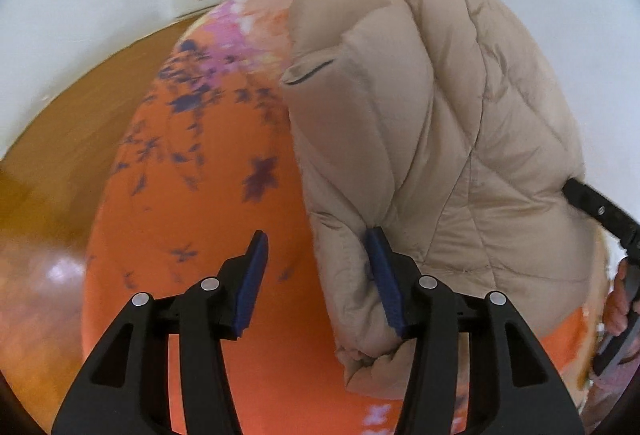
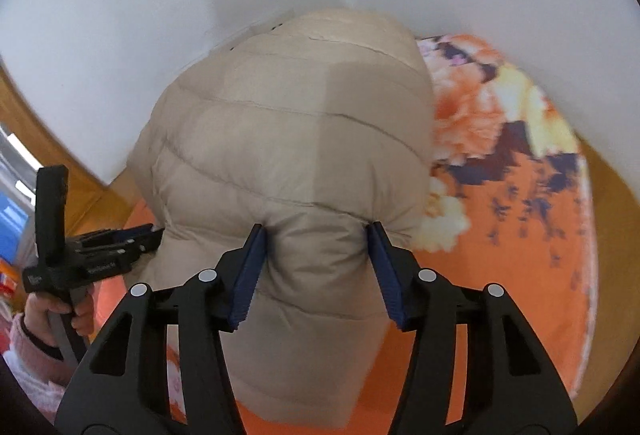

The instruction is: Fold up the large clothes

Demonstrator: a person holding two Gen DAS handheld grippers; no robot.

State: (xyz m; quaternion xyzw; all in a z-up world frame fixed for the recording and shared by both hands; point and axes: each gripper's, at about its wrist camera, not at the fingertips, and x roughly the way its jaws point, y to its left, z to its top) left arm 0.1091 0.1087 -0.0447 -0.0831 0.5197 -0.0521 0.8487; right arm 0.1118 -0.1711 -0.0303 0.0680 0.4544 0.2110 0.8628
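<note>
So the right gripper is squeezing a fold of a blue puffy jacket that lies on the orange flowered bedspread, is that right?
Nearly. The jacket is beige, not blue; only the gripper's pads are blue. The right wrist view shows the right gripper pinching a fold of it as it lies on the orange flowered bedspread.

beige puffer jacket [image 2: 288, 139] bunched atop an orange floral cover [image 1: 208, 219], perhaps a bed
</note>
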